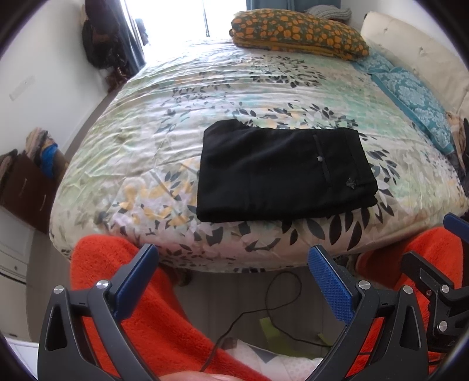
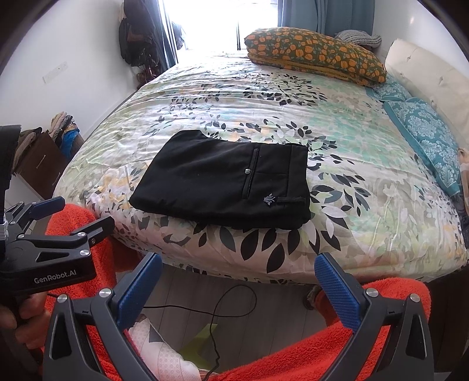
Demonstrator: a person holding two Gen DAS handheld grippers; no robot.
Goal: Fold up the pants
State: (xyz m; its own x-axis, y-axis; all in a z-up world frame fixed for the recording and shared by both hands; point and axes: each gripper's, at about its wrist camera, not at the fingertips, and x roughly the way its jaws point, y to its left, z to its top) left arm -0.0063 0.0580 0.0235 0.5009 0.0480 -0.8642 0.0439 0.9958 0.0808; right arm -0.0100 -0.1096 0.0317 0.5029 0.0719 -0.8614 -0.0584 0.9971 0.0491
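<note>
Black folded pants (image 2: 225,181) lie on the bed (image 2: 366,205); both tongs (left (image 2: 79,214) marked "GenRobot.AI") gape empty.

Both views are lit by strong daylight from a window (image 1: 187,17) at the far end of the room, which is blown out to pure white with no detail kept. Glare is spread over the far part of the bed (image 1: 205,73), where the cover's print is washed pale. The nearer part is evenly lit and sharply rendered. The black pants (image 2: 222,181) are rendered so dark that few folds can be read, and only a thin, soft shadow is cast along their near edge. Heavy fisheye distortion is seen: the bed's edge is bowed, walls are curved, and the corners are cut off by a black vignette. The floor under the bed is left dim.
</note>
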